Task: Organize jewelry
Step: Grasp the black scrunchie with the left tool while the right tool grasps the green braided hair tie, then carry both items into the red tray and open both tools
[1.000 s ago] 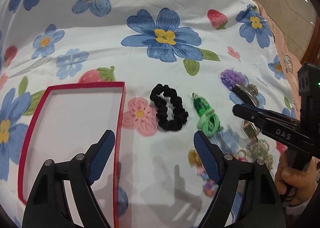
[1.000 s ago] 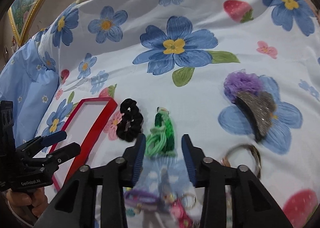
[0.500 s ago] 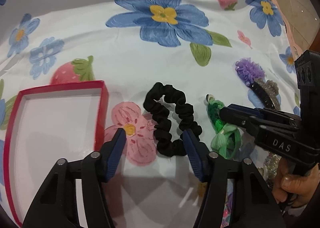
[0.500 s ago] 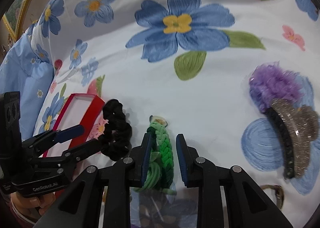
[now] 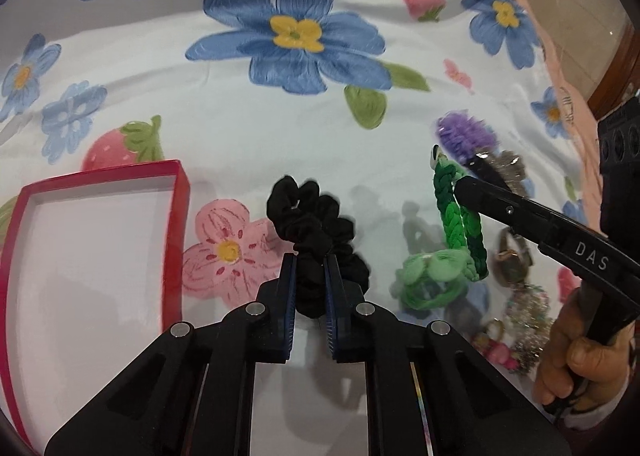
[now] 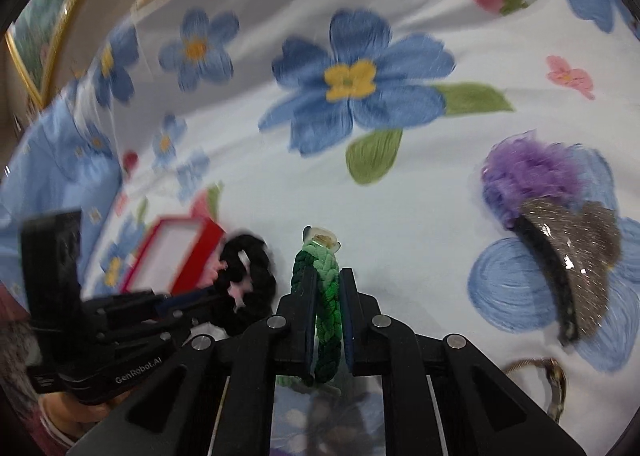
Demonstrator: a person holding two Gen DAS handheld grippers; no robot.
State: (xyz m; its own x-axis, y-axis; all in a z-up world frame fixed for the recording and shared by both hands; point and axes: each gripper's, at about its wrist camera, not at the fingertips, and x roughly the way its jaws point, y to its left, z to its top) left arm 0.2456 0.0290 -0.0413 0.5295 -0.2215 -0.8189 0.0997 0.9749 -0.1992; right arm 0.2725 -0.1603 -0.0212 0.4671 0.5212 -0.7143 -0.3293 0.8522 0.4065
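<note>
Left hand-held gripper (image 5: 310, 288) has just closed, pinching the black scrunchie (image 5: 316, 240) beside the red box (image 5: 182, 191). Right hand-held gripper (image 6: 325, 320) has likewise closed on the green braided bracelet (image 6: 326, 296), probably ready for boxing both together.

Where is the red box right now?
In the left wrist view the red box lies open on the floral cloth at lower left, left of the black scrunchie.

"DAS" on right hand-held gripper (image 5: 460, 191) (white letters); "GenRobot.AI" on left hand-held gripper (image 6: 192, 298)
</note>
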